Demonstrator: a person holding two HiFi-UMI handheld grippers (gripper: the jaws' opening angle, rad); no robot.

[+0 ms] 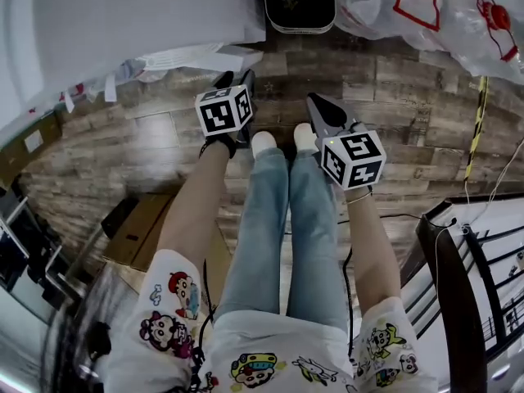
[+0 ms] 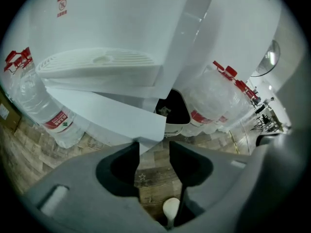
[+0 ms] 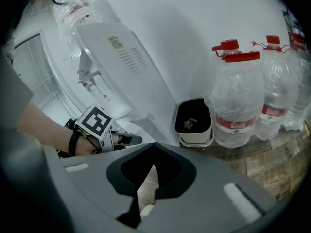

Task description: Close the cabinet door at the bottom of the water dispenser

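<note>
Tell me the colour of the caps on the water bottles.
Red caps, best seen in the right gripper view.

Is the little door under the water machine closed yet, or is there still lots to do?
Not yet. Nothing looks done: the white cabinet door under the white water dispenser stands open. In hand: the left gripper, jaws apart, has the door's lower corner at its tips. The right gripper is shut and empty. Left to do: swinging the door flat against the dispenser.
</note>
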